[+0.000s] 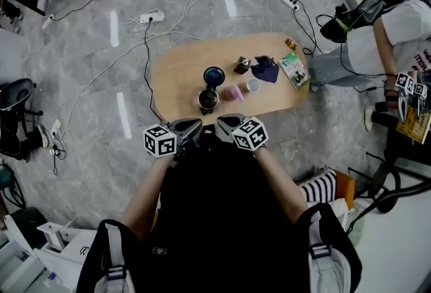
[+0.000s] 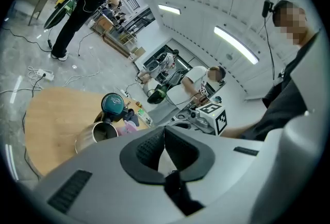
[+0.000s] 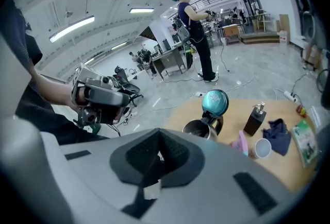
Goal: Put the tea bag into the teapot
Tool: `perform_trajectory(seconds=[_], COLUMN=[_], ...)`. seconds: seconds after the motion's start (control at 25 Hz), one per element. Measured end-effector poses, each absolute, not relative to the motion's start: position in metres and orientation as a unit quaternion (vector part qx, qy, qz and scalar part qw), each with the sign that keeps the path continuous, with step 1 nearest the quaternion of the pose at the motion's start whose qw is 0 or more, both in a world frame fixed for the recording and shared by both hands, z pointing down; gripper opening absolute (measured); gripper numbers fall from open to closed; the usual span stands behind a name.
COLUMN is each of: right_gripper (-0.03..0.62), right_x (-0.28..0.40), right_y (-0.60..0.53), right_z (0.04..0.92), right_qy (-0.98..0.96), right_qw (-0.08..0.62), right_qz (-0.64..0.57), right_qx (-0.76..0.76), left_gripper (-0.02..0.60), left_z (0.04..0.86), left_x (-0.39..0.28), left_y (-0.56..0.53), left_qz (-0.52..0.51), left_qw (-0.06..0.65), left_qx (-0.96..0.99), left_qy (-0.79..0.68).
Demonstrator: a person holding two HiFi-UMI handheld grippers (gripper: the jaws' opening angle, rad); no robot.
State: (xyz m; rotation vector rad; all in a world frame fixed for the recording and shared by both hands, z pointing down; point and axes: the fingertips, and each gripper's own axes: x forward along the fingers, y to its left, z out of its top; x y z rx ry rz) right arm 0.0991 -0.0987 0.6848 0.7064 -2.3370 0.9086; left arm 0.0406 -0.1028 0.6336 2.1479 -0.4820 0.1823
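In the head view, the person is standing at the near edge of the wooden table. The person is holding the left gripper and the right gripper side by side, close to the body. The teapot is sitting just past them with its blue lid flipped up. A small pink packet is lying just beside the pot. It is likely the tea bag, but it is too small to be sure.

In the left gripper view, the left gripper is pressing its pads together on nothing.

In the right gripper view, the right gripper is pressed together too, and it is empty. The pink packet is lying between the teapot and a white cup.

Nothing is being picked up yet. A good way is likely to spread one gripper's jaws first, then pinch the packet gently. After that, lift it and let go right over the open pot, without bumping the lid.
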Motion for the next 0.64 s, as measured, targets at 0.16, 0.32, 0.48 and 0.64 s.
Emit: perform_trajectory(seconds=[0.16, 0.32, 0.48, 0.64], right_gripper=[0.006, 0.006, 0.006, 0.006], right_x=[0.096, 0.091, 0.089, 0.087], right_y=[-0.092, -0.09, -0.087, -0.086], right_z=[0.673, 0.669, 0.665, 0.663], right_qy=[-0.872, -0.875, -0.876, -0.876], right_qw=[0.262, 0.266, 0.269, 0.27], right_qz=[0.323, 0.313, 0.307, 0.307], right_qx=[0.259, 0.256, 0.256, 0.257], left_gripper=[0.012, 0.012, 0.012, 0.012], left_z=[0.633, 0.631, 0.629, 0.63], left_x=[0.046, 0.045, 0.042, 0.039], left_y=[-0.1, -0.1, -0.098, -0.095], left_qz=[0.075, 0.076, 0.078, 0.08], left_qw=[0.446, 0.445, 0.446, 0.448], left_qx=[0.872, 0.873, 0.873, 0.871], left_qy=[-0.188, -0.186, -0.184, -0.183])
